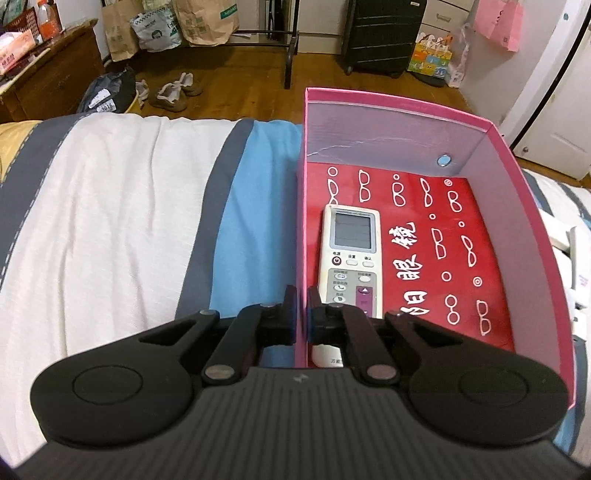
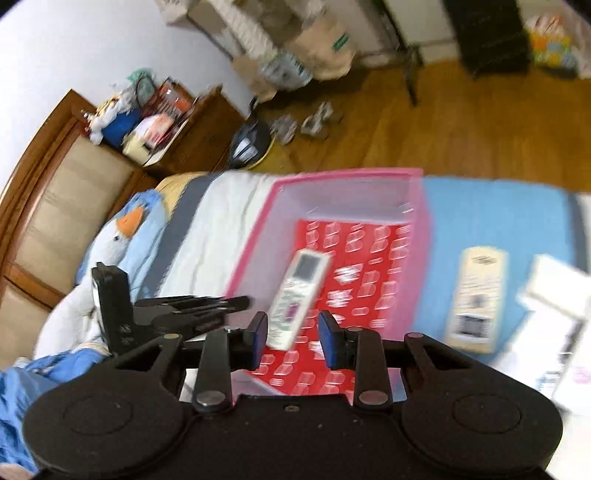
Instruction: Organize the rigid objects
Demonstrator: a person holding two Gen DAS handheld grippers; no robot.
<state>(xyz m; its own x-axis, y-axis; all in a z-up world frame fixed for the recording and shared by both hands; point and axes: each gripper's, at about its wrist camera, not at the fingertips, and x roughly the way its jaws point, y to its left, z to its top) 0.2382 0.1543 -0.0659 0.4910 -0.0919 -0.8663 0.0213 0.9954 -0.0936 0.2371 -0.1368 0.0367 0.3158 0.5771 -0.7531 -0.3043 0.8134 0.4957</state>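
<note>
A pink open box (image 1: 509,155) with a red patterned floor stands on the bed. A white remote control (image 1: 349,254) lies inside it along the left wall. My left gripper (image 1: 301,312) is shut on the box's left wall, one finger outside and one inside. In the right wrist view, which is blurred, the same box (image 2: 419,206) and remote (image 2: 299,295) show below my right gripper (image 2: 291,338), which is open, empty and above the box's near end. The left gripper (image 2: 207,306) shows at the box's left edge.
A cream flat package (image 2: 474,295) and white boxes (image 2: 557,291) lie on the blue bedding right of the pink box. A plush duck (image 2: 125,236) lies by the headboard. Beyond the bed are the wooden floor, shoes (image 1: 173,92), paper bags and a black suitcase (image 1: 384,33).
</note>
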